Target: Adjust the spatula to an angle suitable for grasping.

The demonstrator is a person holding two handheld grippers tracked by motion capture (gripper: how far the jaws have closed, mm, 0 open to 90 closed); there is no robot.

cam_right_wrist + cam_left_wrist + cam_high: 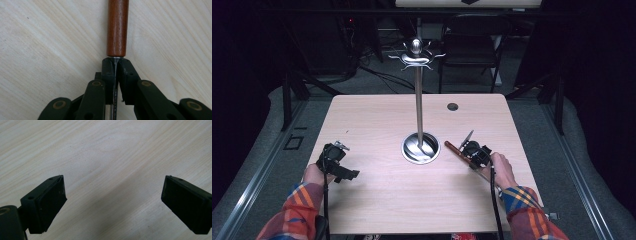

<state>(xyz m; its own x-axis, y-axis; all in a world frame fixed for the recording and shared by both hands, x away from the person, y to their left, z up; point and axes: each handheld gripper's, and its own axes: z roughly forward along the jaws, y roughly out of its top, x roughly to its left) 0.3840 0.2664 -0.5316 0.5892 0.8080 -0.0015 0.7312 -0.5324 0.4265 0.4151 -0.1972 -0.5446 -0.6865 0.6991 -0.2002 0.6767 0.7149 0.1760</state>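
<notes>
Grasp looks made: right claw [115, 65] pinches the wooden-handled utensil's [117, 27] thin metal shank, flat on the tabletop [377, 195] right of the stand [419, 100]. Lifting and hanging remain; left claw [112, 202] hovers spread.

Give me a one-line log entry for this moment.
right gripper: shut on utensil's metal shank, wooden handle lying on table | left gripper: open, empty | stand: upright

Dark room, black chair [472, 45] behind
</notes>
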